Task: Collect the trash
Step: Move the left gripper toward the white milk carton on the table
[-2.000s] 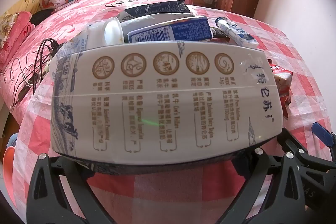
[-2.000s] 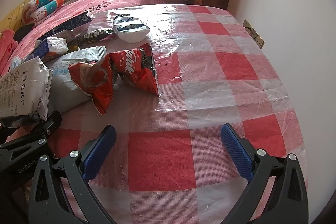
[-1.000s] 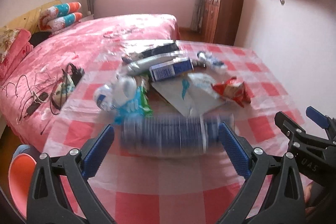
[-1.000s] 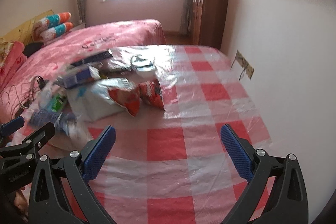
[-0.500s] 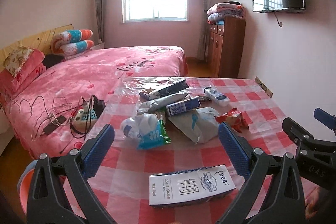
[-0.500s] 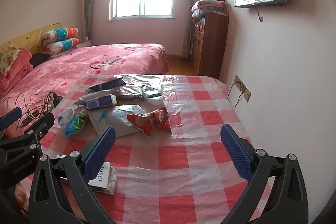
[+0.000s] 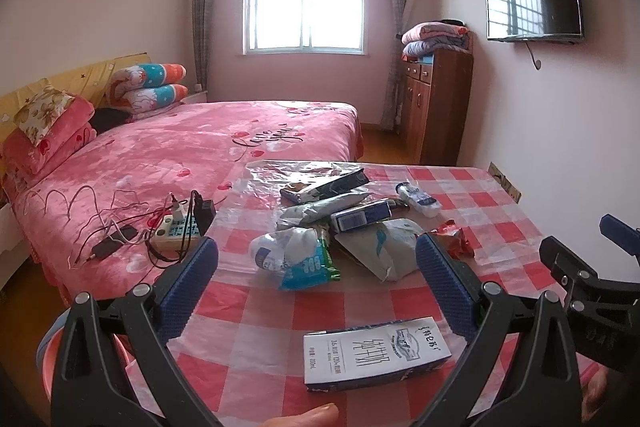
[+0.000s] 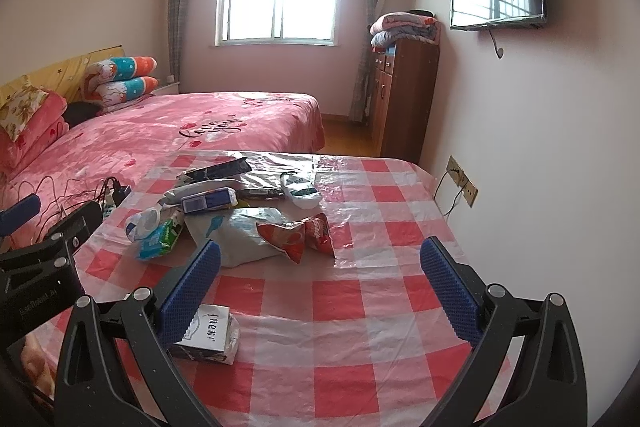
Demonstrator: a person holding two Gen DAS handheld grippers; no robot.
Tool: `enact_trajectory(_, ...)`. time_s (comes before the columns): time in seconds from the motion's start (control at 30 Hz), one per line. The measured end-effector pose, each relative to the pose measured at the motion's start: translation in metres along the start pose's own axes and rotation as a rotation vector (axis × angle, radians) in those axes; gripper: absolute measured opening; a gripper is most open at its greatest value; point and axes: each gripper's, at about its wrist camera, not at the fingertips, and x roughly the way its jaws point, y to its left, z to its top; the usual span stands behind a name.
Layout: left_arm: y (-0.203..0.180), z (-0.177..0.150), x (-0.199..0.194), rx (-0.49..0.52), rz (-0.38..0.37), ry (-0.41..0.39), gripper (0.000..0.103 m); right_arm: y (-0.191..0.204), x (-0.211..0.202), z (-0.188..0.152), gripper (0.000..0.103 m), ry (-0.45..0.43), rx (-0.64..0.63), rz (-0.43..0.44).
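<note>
Both hand-held grippers, left [image 7: 316, 267] and right [image 8: 320, 275], gape wide, empty; milk carton [image 7: 376, 353] flat on worktop [image 7: 256, 307], Chinese print, "100mL" legible; bedspread [image 7: 192, 151] reads "Love you".

The left black two-finger gripper with blue ribbed pads [image 7: 316, 279] is held level, its jaws spread wide with nothing between them. The right black gripper with matching blue pads [image 8: 320, 287] is equally wide apart and empty. A fingertip [image 7: 308, 417] shows at the bottom edge of the left wrist view.
</note>
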Motion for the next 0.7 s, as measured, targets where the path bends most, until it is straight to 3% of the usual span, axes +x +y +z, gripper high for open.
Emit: enact_trajectory(0.7, 0.0076, -0.0039, -0.0026, -0.015, -0.005, 0.011, 0.099, 0.0062, -0.0051, -0.0019, 0.099, 0.001, -0.01, 0.0)
